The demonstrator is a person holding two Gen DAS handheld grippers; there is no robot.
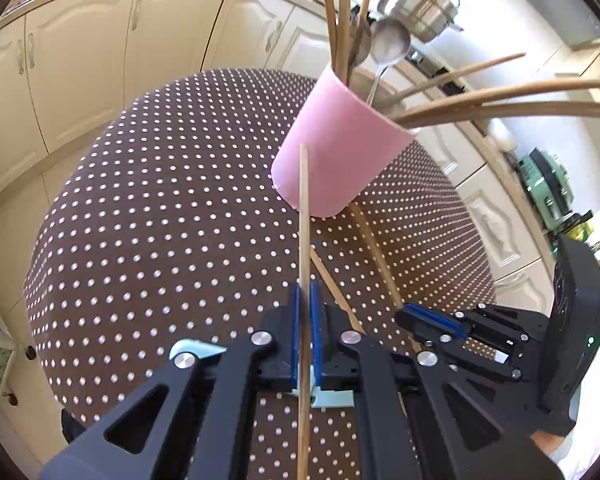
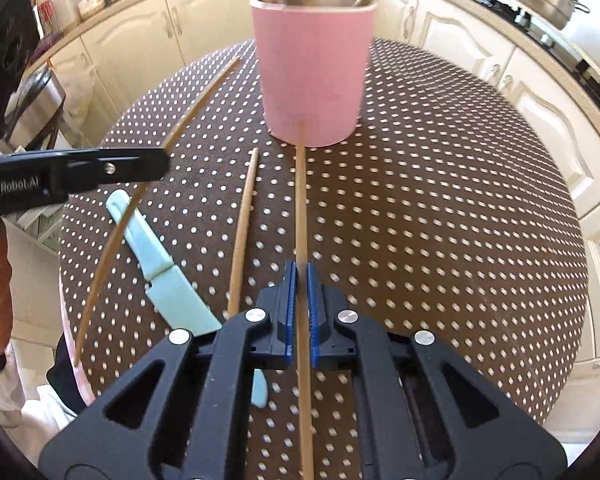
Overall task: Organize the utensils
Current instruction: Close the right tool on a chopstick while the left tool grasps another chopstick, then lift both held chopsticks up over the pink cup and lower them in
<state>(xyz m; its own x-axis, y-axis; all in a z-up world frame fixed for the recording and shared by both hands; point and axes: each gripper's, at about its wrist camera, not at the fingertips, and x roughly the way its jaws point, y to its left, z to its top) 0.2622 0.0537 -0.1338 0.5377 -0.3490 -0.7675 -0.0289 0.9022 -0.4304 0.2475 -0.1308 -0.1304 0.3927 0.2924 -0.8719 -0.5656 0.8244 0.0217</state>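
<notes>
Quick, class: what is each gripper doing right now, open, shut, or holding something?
Left gripper: shut on a wooden chopstick.
Right gripper: shut on another wooden chopstick that lies toward the pink utensil holder.

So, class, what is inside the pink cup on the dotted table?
The pink cup holds several wooden utensils and a metal spoon, handles and bowl sticking out. Their lower ends are hidden by the cup's wall.

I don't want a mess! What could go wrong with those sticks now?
The pink cup is already crowded, so a new chopstick may jam or tip it. Each tool grips one long chopstick near an end; it could swing or slip. The blue knife lies close to the left tool.
</notes>
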